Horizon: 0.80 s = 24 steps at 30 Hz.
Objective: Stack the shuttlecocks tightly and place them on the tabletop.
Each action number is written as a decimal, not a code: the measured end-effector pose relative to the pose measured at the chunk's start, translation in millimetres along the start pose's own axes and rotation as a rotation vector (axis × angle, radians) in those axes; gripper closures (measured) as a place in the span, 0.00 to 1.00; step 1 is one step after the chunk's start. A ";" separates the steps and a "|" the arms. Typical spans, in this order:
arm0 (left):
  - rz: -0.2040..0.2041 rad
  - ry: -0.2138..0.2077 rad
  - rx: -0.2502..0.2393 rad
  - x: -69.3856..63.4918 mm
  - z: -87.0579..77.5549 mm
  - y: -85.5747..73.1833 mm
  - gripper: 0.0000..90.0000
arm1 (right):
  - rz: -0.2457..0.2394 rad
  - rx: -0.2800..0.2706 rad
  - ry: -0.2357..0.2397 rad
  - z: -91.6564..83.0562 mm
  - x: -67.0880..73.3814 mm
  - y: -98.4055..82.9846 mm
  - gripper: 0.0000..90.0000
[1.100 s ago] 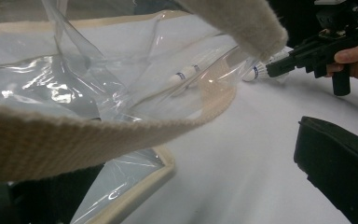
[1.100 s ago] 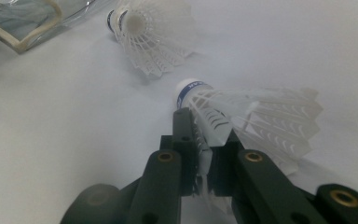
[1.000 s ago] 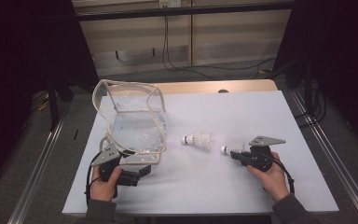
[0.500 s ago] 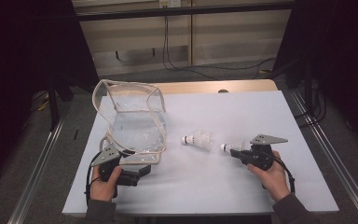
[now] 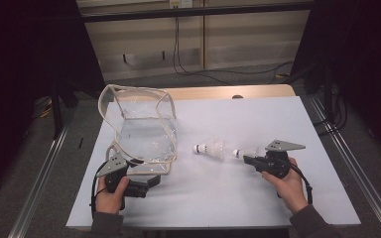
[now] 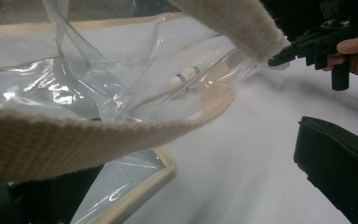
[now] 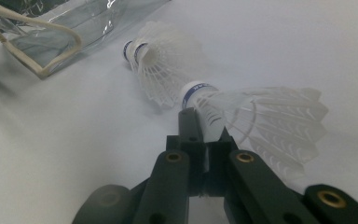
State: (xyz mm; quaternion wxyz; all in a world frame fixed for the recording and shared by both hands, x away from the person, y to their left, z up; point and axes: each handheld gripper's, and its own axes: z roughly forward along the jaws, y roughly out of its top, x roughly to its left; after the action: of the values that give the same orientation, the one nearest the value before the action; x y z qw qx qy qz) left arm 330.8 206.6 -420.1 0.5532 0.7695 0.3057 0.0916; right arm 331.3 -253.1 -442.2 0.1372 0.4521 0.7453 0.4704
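Right tongs [image 7: 204, 133] are closed on a shuttlecock [image 7: 261, 116], pinching the feather skirt just behind its banded cork head; the feathers fan out to the right of the jaws in the right gripper view. The held shuttlecock [image 5: 242, 151] sits low over the surface [image 5: 258, 208], right of centre and nearer the front edge. A second shuttlecock [image 5: 209, 148] lies free on the surface just beside it, toward the middle.

Left tongs [image 5: 146, 184] are near the front left corner, at the lower edge of a clear plastic bag [image 5: 144, 134] with cream webbing trim. In the left gripper view a webbing strap [image 6: 98, 135] crosses the jaws, but whether they are clamped on it cannot be told.

Handling judgement: the shuttlecock is very light and fragile. The feathers are thin and will bend or split under a hard squeeze; the cork head is the firm part and the sounder place to grip. The present hold on the skirt base is adequate if pressure remains light. The bag is soft, floppy and slick, best held by its woven trim.
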 end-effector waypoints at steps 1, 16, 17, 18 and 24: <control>-0.001 0.001 0.000 -0.1 0.0 0.0 0.02 | -0.002 -0.001 0.000 0.2 -0.1 0.4 0.99; 0.003 -0.001 -0.001 0.1 -0.3 0.0 0.02 | -0.015 -0.011 -0.006 6.1 1.4 7.1 0.99; 0.002 0.000 -0.001 0.0 -0.5 0.0 0.02 | -0.014 -0.013 -0.005 6.4 1.5 7.6 0.99; 0.001 0.002 -0.005 -0.1 -0.4 -0.2 0.02 | -0.012 -0.015 -0.005 6.7 1.5 8.2 0.99; -0.002 0.003 -0.003 -0.4 -0.8 -0.1 0.02 | -0.010 -0.017 -0.001 9.8 2.4 10.2 0.99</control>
State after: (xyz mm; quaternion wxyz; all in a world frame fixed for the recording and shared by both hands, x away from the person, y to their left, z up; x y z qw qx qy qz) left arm 330.0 207.0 -419.9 0.5542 0.7681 0.3070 0.0926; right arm 341.7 -244.0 -438.3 0.1440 0.4474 0.7434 0.4759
